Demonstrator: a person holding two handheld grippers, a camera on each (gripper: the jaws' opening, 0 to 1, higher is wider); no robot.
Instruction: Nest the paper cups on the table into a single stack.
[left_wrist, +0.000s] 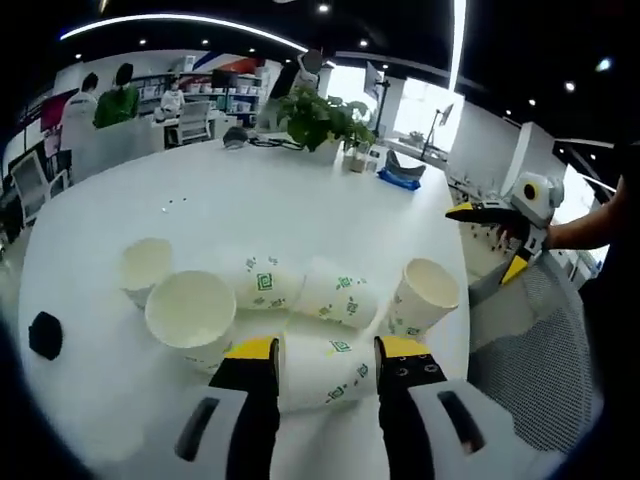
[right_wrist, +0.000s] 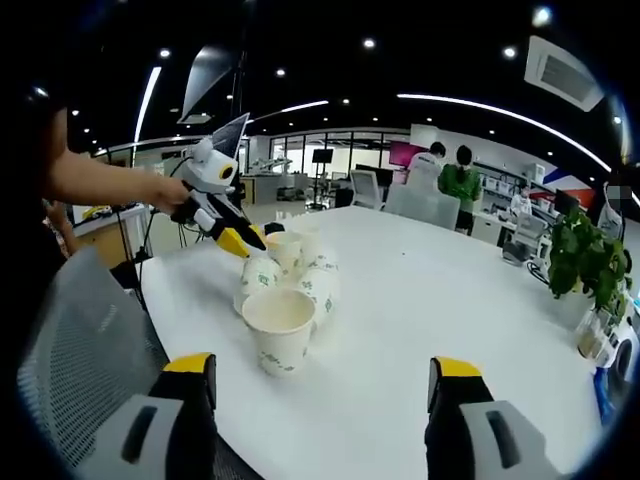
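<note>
Several white paper cups with green prints sit bunched near the table's edge. One cup (left_wrist: 322, 372) lies on its side between my left gripper's (left_wrist: 327, 350) jaws, which press on both its sides. Beyond it, more cups lie tipped (left_wrist: 335, 295), one (left_wrist: 190, 310) shows its open mouth, and one (left_wrist: 428, 295) stands upright at the right. In the right gripper view that upright cup (right_wrist: 280, 328) stands nearest, with the cluster (right_wrist: 295, 262) behind it and the left gripper (right_wrist: 245, 240) at its far side. My right gripper (right_wrist: 322, 367) hangs open over bare table, apart from the cups; it also appears as the right gripper (left_wrist: 490, 240) beyond the table edge.
A white round table (left_wrist: 200, 190) carries a potted plant (left_wrist: 320, 115), a blue object (left_wrist: 400, 178) at the far side and a small black object (left_wrist: 45, 335) at the left. A grey mesh chair (left_wrist: 530, 340) stands against the table edge by the cups. People sit in the background.
</note>
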